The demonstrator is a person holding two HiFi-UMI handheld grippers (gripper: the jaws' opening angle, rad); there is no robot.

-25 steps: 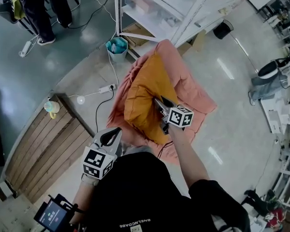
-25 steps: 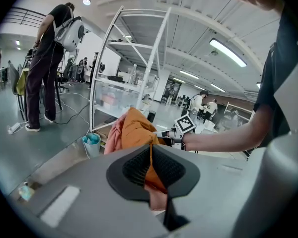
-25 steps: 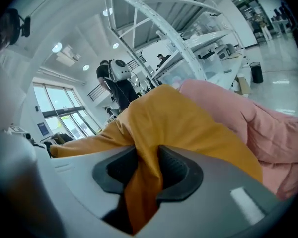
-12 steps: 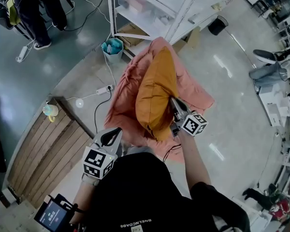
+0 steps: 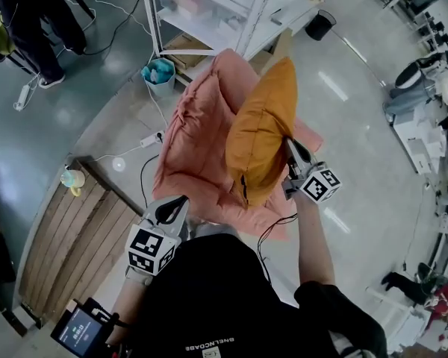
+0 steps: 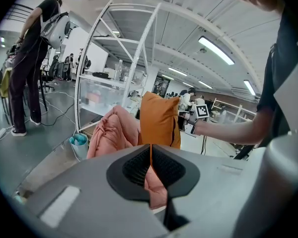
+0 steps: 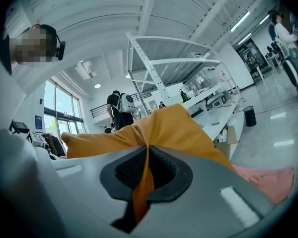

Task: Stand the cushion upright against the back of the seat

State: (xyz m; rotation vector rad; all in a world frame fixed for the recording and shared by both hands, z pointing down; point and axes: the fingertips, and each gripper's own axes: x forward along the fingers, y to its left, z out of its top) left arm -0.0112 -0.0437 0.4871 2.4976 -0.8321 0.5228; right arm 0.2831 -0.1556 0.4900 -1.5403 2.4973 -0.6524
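Head view, with both gripper views. The right gripper (image 5: 291, 148) had its jaws closed on the edge of the orange cushion (image 5: 261, 144); in the right gripper view a fold of the orange fabric was pinched between the dark pads (image 7: 161, 170) and hung below them. The cushion stood on edge, nearly upright, over the right part of the salmon-pink seat (image 5: 194, 136), with its upper corner towards the white shelving frame (image 5: 153, 13). Whether its lower edge rested on the seat could not be told. In the left gripper view the cushion (image 6: 160, 120) rose just beside the bunched pink mound of the seat (image 6: 114, 130), at that mound's right. The left gripper (image 5: 175, 206) was held close to the person's body, well apart from the cushion and near the front of the seat; its jaws were closed, pad against pad, with nothing between them (image 6: 150, 157). Around the seat stood a blue bucket (image 5: 158, 71), a white power strip (image 5: 151, 139) with its cable, a slatted wooden platform (image 5: 67, 245) and a black bin (image 5: 319, 24). A second person (image 5: 30, 28) stood at upper left.
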